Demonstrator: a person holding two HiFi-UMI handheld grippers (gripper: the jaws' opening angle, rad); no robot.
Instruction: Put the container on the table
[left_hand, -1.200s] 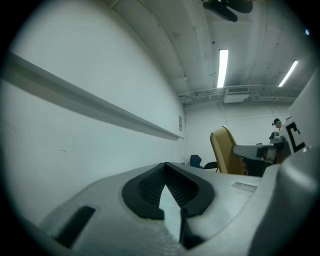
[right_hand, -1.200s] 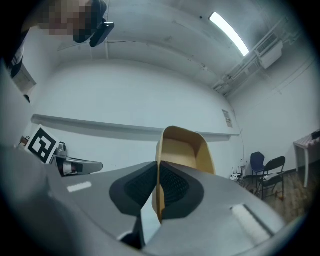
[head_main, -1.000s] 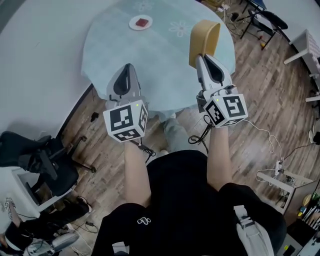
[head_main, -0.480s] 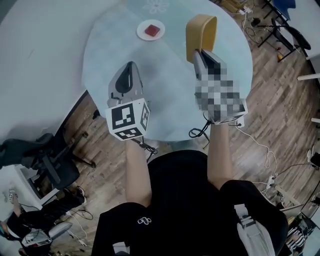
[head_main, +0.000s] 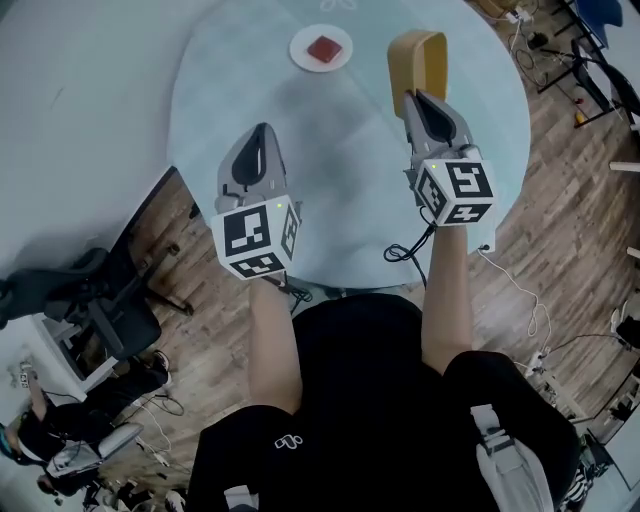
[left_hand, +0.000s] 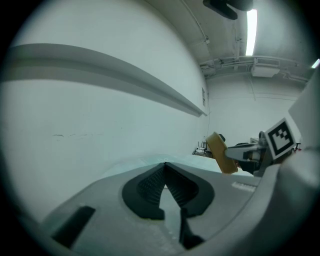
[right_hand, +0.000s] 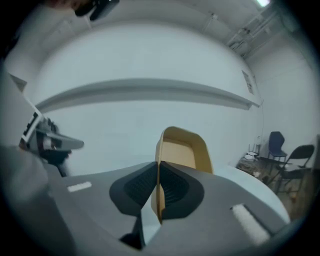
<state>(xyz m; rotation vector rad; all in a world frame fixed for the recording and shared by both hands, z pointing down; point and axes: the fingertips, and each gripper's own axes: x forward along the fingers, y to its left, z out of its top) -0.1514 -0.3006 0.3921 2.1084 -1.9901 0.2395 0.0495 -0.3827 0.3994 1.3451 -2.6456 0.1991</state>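
A tan container (head_main: 418, 62) is held on edge above the round pale-blue table (head_main: 230, 70), toward its right side. My right gripper (head_main: 417, 97) is shut on the container's rim; in the right gripper view the container (right_hand: 182, 150) wall runs between the closed jaws of the right gripper (right_hand: 157, 165). My left gripper (head_main: 260, 132) hovers over the table's near left part, shut with nothing between its jaws. In the left gripper view the left gripper (left_hand: 165, 166) points at the wall, and the container (left_hand: 221, 152) shows at the right.
A white plate (head_main: 321, 48) with a red piece on it sits at the table's far side. A white wall borders the table on the left. An office chair (head_main: 90, 310) stands on the wood floor at left; cables and chairs lie to the right.
The right gripper with the container has moved farther over the table, away from the near edge. The left gripper has stayed almost still.
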